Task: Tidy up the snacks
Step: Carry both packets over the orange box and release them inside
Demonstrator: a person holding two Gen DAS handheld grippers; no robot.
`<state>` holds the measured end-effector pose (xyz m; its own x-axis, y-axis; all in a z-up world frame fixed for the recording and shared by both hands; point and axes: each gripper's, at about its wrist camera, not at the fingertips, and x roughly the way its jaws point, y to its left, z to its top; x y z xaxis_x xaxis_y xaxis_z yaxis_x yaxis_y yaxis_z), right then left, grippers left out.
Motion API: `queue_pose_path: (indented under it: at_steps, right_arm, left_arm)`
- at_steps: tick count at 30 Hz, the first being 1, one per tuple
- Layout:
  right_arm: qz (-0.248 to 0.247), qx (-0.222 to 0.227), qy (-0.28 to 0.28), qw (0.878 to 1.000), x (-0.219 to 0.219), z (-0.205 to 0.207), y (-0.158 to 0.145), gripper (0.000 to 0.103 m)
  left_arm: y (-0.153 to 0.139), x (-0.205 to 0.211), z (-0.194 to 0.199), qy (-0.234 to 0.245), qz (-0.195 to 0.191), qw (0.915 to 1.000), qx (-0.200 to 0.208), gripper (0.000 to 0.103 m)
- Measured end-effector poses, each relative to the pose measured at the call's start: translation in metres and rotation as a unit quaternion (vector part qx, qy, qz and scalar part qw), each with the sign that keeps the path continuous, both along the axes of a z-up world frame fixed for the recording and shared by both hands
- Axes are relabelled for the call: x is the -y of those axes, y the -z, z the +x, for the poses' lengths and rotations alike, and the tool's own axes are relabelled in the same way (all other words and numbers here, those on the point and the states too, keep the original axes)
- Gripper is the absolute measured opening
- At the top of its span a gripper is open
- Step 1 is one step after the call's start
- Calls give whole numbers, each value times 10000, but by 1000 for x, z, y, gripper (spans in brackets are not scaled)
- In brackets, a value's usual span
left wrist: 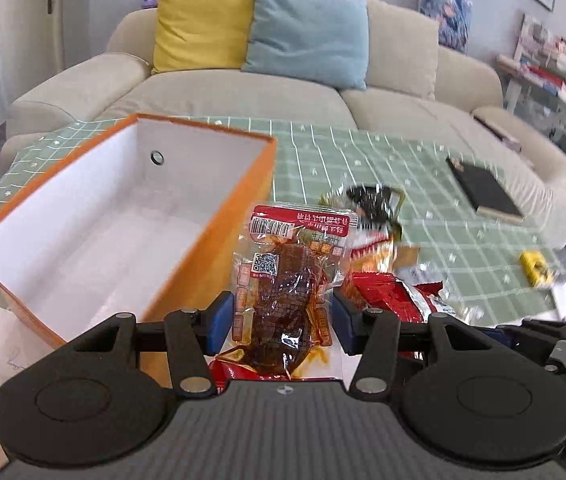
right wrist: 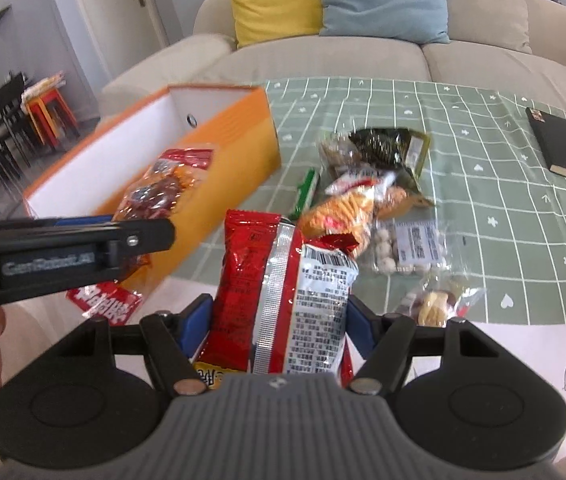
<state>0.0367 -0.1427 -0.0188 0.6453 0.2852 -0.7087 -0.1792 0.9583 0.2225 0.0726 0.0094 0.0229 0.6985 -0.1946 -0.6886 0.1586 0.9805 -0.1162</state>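
Observation:
My left gripper [left wrist: 283,312] is shut on a clear packet of brown meat snack [left wrist: 283,280] with a red header, held upright beside the near right wall of the orange box [left wrist: 219,216]. The box's white inside shows nothing in it. In the right wrist view the left gripper [right wrist: 139,236] comes in from the left with that packet [right wrist: 159,192] in front of the box [right wrist: 243,140]. My right gripper [right wrist: 279,316] is shut on a red and silver snack bag [right wrist: 283,288]. Several loose snack packets [right wrist: 363,200] lie on the green checked cloth [right wrist: 483,208] beyond it.
A black notebook [right wrist: 563,148] lies at the cloth's far right, a yellow item [left wrist: 537,266] nearer. A red packet [right wrist: 103,300] lies under the left gripper. White paper [right wrist: 523,360] covers the near edge. A beige sofa [left wrist: 243,92] with cushions stands behind the table.

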Motion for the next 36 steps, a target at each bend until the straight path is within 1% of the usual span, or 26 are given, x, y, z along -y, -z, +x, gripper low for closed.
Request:
queue_pose_path:
  at_steps: [4, 7, 12, 15, 17, 18, 19, 20, 22, 26, 31, 33, 36]
  right_arm:
    - [130, 71, 25, 9999, -5, 8, -20, 68]
    - [276, 139, -70, 9995, -13, 18, -36, 68]
    - [521, 121, -357, 9979, -40, 43, -60, 68]
    - [716, 95, -549, 9959, -60, 59, -69, 68]
    - [730, 85, -668, 9951, -75, 68, -72, 68]
    - [678, 87, -723, 9950, -83, 74, -73, 68]
    - [436, -45, -750, 9962, -90, 79, -74, 68]
    - [421, -78, -840, 9955, -98, 85, -74, 68]
    - [331, -123, -1000, 9944, -110, 96, -73, 68]
    - [-34, -105, -1267, 9919, -134, 119, -69, 68]
    - [-420, -266, -1752, 9833, -166, 142, -56, 68]
    - [-608, -309, -1943, 9786, -175, 148, -50, 68]
    - [-778, -493, -2132, 9727, -186, 160, -38, 68]
  left_arm:
    - [-18, -15, 4, -89, -87, 9999, 47, 59]
    - [-29, -32, 13, -162, -234, 9996, -62, 59]
    - [-47, -62, 29, -272, -113, 9994, -171, 59]
    - [-57, -87, 41, -385, -177, 9987, -278, 59]
    - [-61, -101, 50, -456, -42, 9984, -336, 59]
    - [-62, -107, 54, -483, 44, 9982, -354, 59]
    - [-62, -113, 59, -471, 158, 9979, -404, 59]
    - [-60, -120, 63, -475, 205, 9975, -472, 59]
    - [-57, -131, 72, -400, 211, 9968, -659, 59]
    - [-42, -147, 88, -301, 277, 9930, -1106, 59]
    - [-24, -156, 107, -223, 368, 9862, -1596, 59]
    - [-18, -159, 112, -245, 521, 9835, -1717, 59]
    - [-10, -161, 117, -183, 752, 9790, -1885, 59]
